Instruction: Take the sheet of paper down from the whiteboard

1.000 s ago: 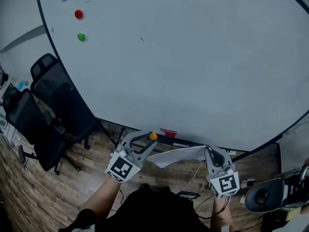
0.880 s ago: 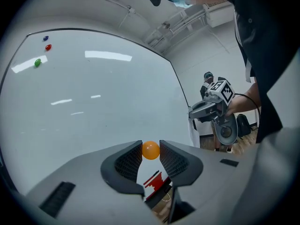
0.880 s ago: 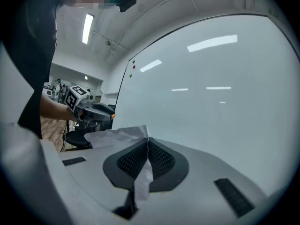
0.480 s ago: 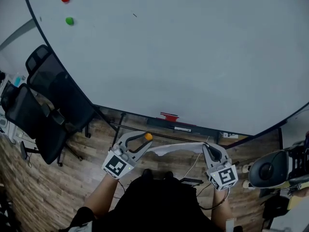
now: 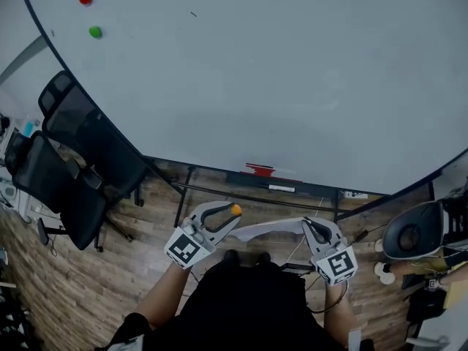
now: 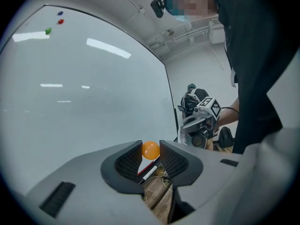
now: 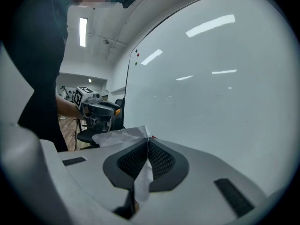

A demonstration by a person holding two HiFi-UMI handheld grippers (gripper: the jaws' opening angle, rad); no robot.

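As right gripper [image 7: 148, 143] pinches paper [image 7: 117, 136] — crumpled.

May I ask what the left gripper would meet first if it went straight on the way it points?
Most likely the pen tray under the whiteboard, near the red eraser; depth is hard to judge. Its held orange magnet leads.

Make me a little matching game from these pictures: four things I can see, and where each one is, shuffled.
Things:
1 sheet of paper
2 orange ball
3 green dot
4 black chairs

Places:
A on the whiteboard, upper left
B on the wooden floor
C in the shut jaws of the right gripper
D in the jaws of the left gripper

Pairs: 1-C, 2-D, 3-A, 4-B.
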